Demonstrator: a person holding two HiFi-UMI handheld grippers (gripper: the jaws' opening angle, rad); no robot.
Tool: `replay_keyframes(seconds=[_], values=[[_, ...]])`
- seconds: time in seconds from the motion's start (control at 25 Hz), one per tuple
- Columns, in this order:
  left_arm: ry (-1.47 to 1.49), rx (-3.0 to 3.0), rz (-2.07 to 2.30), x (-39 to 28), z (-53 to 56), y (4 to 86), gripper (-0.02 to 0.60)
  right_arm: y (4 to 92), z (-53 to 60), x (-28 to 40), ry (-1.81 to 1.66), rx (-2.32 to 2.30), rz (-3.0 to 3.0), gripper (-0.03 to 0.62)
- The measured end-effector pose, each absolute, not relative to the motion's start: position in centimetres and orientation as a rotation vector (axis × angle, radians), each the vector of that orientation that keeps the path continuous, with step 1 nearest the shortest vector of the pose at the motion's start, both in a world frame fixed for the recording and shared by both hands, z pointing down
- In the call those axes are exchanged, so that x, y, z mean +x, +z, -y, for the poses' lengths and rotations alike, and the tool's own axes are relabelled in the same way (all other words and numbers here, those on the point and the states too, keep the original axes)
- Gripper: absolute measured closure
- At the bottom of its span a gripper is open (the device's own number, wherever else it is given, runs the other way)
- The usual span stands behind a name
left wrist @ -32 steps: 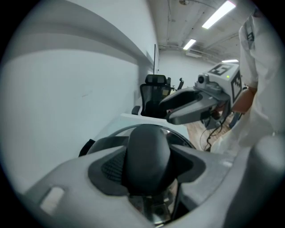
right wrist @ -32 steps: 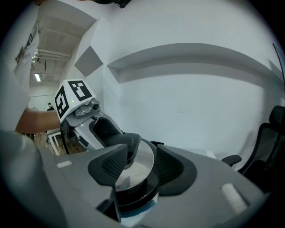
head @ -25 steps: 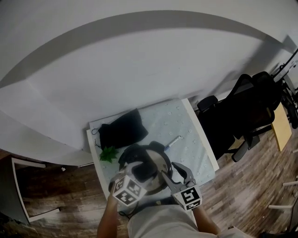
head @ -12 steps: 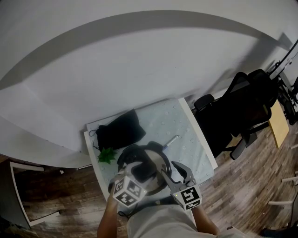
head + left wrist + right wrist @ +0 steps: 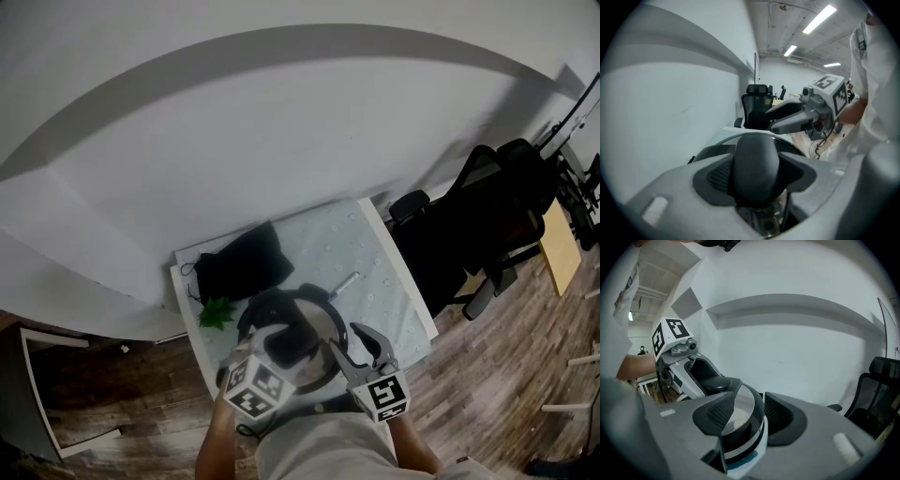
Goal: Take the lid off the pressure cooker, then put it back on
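White desk (image 5: pixel 375 253) carries the pressure cooker (image 5: pixel 319 323), lower centre. Left claw (image 5: pixel 757 187) grips the lid handle (image 5: pixel 754 157) on top; right claw (image 5: pixel 749 418) stands open at its right edge.

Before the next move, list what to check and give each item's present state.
1. Left claw clamped on the lid handle: ok, both pads press its sides.
2. Right claw steadying the cooker: not ok, its jaws stand apart, with a gap at one pad.
3. Lid seated or already lifted: cannot tell.
4. Room on the table to set the lid down: ok, bare mat shows behind the cooker.
5. Black bag apart from the cooker: ok.
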State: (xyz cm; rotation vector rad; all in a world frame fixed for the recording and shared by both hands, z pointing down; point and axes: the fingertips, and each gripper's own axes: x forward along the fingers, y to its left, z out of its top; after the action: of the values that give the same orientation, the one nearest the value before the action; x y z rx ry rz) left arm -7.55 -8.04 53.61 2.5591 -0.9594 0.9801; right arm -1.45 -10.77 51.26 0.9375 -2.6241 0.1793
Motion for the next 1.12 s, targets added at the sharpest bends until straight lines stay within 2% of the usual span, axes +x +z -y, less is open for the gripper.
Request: replay_keyframes(seconds=[0.64,1.12], values=[[0.872,2.607,1.03,-6.4,8.1,49.8,0.305,48.0,9.6,1.0,0.122,1.055,2.582,0.405],[0.876,2.651,1.014,-1.8,8.9,48.7,0.305,47.1,8.9,5.0,0.101,1.092,2.617,0.405]])
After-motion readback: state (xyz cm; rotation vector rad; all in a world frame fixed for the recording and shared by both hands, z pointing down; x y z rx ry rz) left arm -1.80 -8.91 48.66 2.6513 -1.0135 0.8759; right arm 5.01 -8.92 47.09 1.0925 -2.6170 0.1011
